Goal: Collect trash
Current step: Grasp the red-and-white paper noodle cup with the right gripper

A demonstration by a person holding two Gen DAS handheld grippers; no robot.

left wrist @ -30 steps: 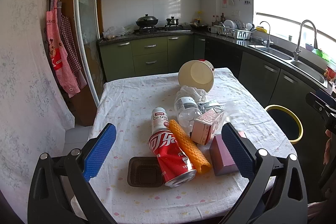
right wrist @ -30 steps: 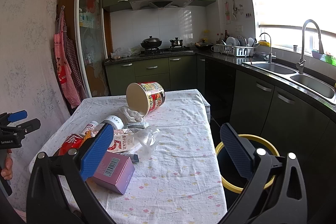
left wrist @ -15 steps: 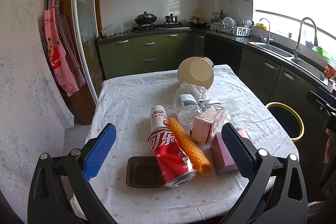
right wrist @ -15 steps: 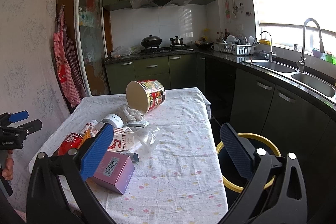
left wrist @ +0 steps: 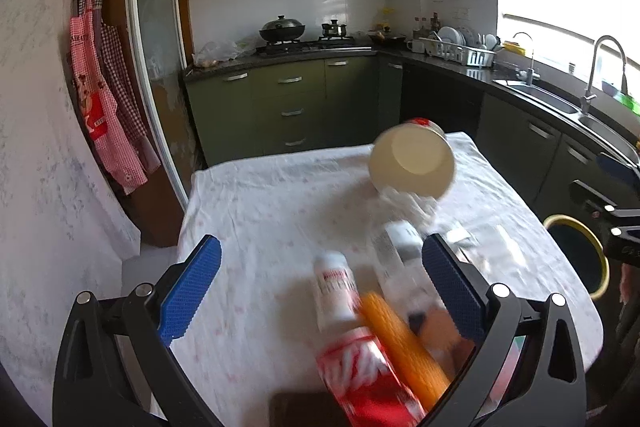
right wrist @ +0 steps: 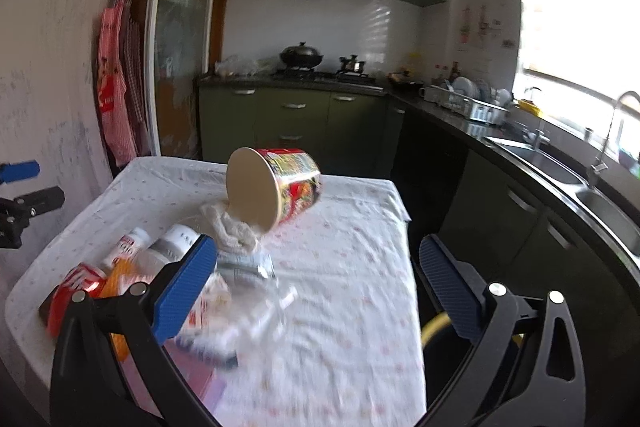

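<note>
Left gripper (left wrist: 320,279) spread wide and empty above near bench (left wrist: 256,211) trash, red can (left wrist: 368,379) nearest, right gripper (right wrist: 316,279) likewise spread, empty, noodle cup (right wrist: 276,189) tipped farther back, yellow-rimmed bin (left wrist: 580,255) right, green kitchen cabinets (left wrist: 288,99) behind.

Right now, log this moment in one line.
left tongs open, empty | right tongs open, empty | trash on table | nothing binned

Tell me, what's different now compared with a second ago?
Both grippers have pushed forward over the table: the left gripper toward the red can and orange roll, the right gripper toward the noodle cup. Both stay open, holding nothing. The trash lies as before.
</note>
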